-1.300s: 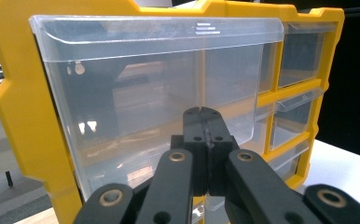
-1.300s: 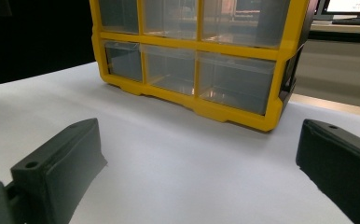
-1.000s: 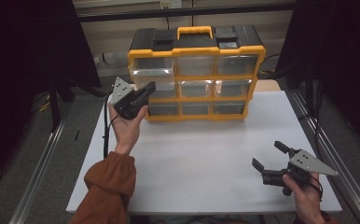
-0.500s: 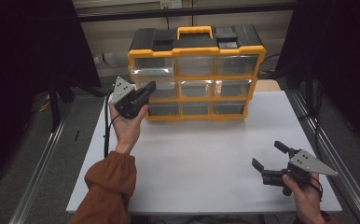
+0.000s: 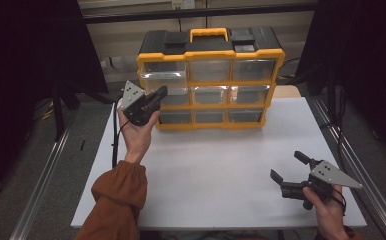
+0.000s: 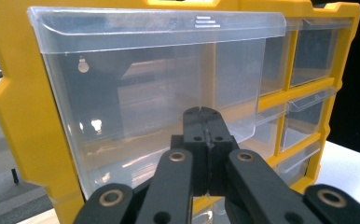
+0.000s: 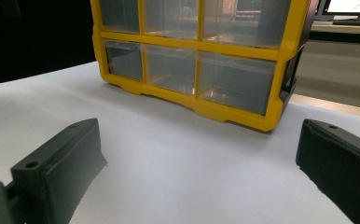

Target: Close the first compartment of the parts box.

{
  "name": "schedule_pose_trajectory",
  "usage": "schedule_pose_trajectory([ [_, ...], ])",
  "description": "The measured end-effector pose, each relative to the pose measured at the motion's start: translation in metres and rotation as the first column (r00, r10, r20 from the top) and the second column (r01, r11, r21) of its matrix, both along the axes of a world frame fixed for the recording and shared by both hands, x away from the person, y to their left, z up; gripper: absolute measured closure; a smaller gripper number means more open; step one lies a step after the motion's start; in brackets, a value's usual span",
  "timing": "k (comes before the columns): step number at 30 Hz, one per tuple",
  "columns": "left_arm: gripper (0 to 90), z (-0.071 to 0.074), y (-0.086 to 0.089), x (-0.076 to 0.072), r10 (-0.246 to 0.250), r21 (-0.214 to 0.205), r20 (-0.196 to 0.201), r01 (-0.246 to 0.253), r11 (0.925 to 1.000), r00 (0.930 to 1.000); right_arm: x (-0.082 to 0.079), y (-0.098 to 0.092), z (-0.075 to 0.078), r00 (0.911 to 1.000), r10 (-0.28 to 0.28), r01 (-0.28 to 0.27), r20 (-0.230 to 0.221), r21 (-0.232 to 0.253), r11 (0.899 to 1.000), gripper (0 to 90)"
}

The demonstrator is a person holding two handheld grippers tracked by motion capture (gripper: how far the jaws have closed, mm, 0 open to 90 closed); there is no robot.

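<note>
Drawer (image 5: 163, 81) at the organizer's (image 5: 276, 80) upper left stands pulled out, directly ahead of left tool (image 5: 162, 92). Left gripper view: jaws closed, empty, tips at drawer front (image 6: 145, 93). Right gripper view: right tool (image 7: 206, 186) wide open, empty, well apart on worktop (image 7: 169, 154).

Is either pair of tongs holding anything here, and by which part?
Nothing held: left tongs are shut empty before the pulled-out drawer; right tongs are open over the table.
</note>
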State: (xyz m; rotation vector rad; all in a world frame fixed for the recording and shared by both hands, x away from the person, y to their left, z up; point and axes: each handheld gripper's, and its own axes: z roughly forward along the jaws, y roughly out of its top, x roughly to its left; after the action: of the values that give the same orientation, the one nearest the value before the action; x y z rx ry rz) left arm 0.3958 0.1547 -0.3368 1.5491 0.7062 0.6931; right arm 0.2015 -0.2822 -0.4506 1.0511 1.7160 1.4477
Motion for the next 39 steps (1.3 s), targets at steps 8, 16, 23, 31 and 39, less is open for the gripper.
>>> schedule_pose_trajectory([
  [8, 90.0, 0.000, -0.001, 0.002, 0.000, -0.002, -0.003, 0.000, 1.0000, 1.0000, 0.000, 0.000, 0.000, 1.0000, 0.000, 0.000, 0.002, -0.001, 1.000, 0.4],
  [16, 90.0, 0.000, 0.000, 0.004, -0.003, 0.015, 0.000, 0.003, 0.9999, 1.0000, 0.000, 0.000, 0.000, 1.0000, 0.001, -0.001, 0.001, 0.000, 1.000, 0.5],
  [23, 90.0, 0.000, -0.001, 0.006, 0.004, 0.018, 0.002, -0.004, 0.9998, 1.0000, 0.000, 0.000, 0.000, 1.0000, 0.001, -0.001, 0.001, -0.001, 1.000, 0.5],
  [31, 90.0, 0.000, -0.002, 0.009, 0.008, 0.020, 0.004, -0.008, 0.9998, 1.0000, 0.000, 0.000, 0.000, 1.0000, 0.004, -0.004, -0.001, -0.001, 1.000, 0.5],
  [39, 90.0, -0.002, -0.002, 0.011, 0.012, 0.015, -0.001, -0.012, 0.9998, 0.9999, 0.000, 0.000, 0.000, 1.0000, 0.005, -0.005, -0.001, 0.000, 1.000, 0.4],
])
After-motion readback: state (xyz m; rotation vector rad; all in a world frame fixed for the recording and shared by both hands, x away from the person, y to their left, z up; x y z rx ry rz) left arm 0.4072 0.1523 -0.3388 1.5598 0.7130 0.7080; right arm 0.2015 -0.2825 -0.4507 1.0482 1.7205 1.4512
